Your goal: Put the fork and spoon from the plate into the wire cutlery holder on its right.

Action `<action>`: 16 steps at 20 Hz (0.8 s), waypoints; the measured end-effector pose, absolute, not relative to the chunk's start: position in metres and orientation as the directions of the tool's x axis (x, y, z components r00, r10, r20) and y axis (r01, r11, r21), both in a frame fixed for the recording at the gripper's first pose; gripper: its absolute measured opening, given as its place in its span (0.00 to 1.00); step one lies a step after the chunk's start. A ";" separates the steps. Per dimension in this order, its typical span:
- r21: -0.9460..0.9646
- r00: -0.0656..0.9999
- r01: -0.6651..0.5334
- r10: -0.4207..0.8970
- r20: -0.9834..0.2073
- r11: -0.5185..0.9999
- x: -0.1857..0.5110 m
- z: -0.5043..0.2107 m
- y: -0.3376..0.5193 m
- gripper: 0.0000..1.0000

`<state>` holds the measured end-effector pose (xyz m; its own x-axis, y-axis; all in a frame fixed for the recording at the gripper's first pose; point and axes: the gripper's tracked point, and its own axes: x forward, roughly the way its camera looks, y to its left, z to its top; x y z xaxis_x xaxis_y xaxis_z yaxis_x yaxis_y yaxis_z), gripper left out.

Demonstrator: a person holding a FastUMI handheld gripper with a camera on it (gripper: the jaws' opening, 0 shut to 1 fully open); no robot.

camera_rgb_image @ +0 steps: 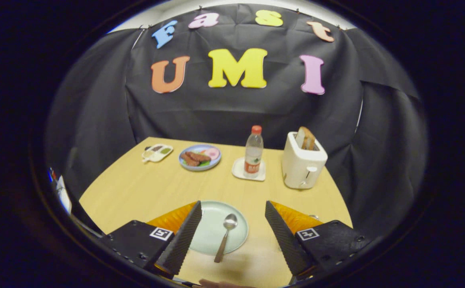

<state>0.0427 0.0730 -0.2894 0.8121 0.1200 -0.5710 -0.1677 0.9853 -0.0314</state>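
Fingers: the gripper (232, 236) is spread wide and holds nothing; its two ribbed fingers (184, 236) stand either side of the plate.
Spoon: the spoon (225, 237) lies on the pale green plate (210, 232), bowl pointing away, handle running back over the near rim toward the gap between the fingers.
Fork: not to be made out on the plate; it may be hidden by the left finger.
Holder: a thin bit of wire shows just behind the right finger (314, 217), likely the cutlery holder, mostly covered.
Step in hand: by my reading, lining up on the spoon for the first pick.
How to do it well: come down centred over the handle, where it overhangs the rim and leaves room underneath; close across its narrow width, not along it.
Risk: the slim metal handle may slip or pivot, so grip near mid-handle and lift level.
Table: the toaster (303, 164) and bottle (253, 152) stand well beyond, clear of the path to the right.
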 end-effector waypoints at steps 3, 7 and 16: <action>-0.059 0.756 -0.177 0.098 -0.647 0.982 0.041 -0.337 0.081 0.96; -0.059 0.684 -0.134 0.050 -0.728 0.989 0.039 -0.391 0.091 0.96; -0.035 0.577 0.019 -0.039 -0.816 0.999 0.041 -0.464 0.098 0.66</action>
